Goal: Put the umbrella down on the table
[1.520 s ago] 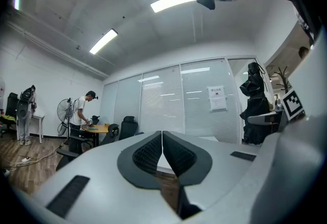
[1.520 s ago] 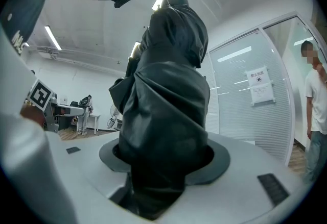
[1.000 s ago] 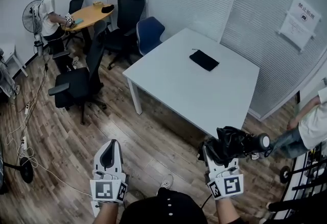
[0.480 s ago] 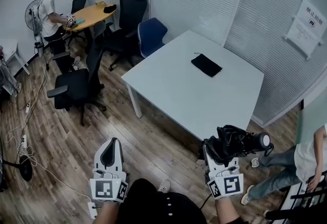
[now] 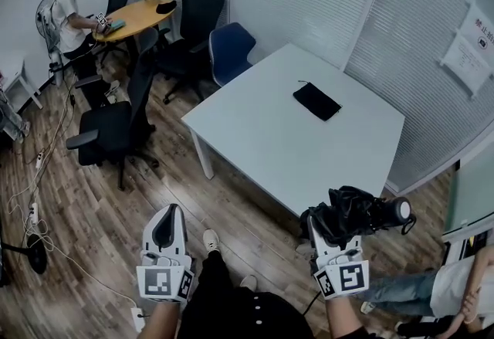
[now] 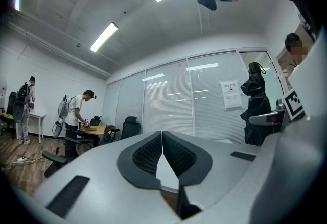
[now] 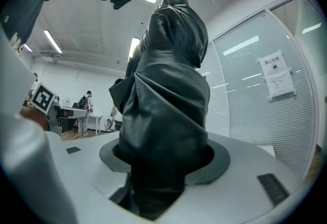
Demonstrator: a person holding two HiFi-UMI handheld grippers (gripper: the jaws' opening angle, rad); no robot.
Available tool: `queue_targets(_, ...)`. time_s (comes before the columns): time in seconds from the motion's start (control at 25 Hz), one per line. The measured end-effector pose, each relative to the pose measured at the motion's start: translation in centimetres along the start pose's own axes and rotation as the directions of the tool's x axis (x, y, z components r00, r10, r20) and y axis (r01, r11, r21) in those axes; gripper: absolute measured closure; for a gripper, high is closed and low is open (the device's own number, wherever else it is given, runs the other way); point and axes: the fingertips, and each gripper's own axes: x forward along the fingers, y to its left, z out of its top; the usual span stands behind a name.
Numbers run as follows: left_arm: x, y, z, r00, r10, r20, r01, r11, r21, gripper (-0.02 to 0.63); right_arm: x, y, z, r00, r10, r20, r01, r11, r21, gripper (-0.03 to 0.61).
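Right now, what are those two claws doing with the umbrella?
Left gripper shut, empty. Right gripper clamped on folded black umbrella, held by the white table's near edge, not set down. Black pouch lies toward the far side.

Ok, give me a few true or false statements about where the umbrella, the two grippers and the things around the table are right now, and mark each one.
1. The right gripper is closed on the folded umbrella. True.
2. The umbrella already lies on the table top. False: it is in the right gripper, short of the near corner of the white table.
3. The left gripper holds the pouch. False: the left gripper has its jaws together with nothing between them, and the black pouch lies on the white table.
4. A blue chair stands beside the white table. True.
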Motion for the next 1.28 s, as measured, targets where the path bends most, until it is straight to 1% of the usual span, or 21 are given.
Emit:
queue_targets(0.36, 7.5, 3.0, 0.3, 1.000, -0.018, 0.008, 0.018, 1.000, -0.010, 0.594, 7.5, -1.3, 0.3, 1.000, -0.023, -0.002, 0.023, 1.000, -0.013, 0.310)
queue_targets(0.88, 17.2, 9.9, 0.8, 0.998, -0.064, 0.001, 0.064, 0.998, -0.017, 0.594, 18.8, -0.3, 1.2, 0.998, -0.068, 0.000, 0.068, 0.998, -0.009, 0.310)
queue_targets(1.12, 20.6, 12.2, 0.8, 0.994, -0.111, 0.001, 0.111, 0.994, -0.015, 0.594, 22.1, 0.4, 1.0, 0.994, -0.105, 0.000, 0.105, 0.994, -0.014, 0.310)
queue_targets(1.28, 21.7, 12.4, 1.0, 0.987, -0.161, 0.004, 0.161, 0.987, -0.012, 0.594, 21.7, 0.5, 1.0, 0.989, -0.148, -0.008, 0.148, 0.989, -0.021, 0.310)
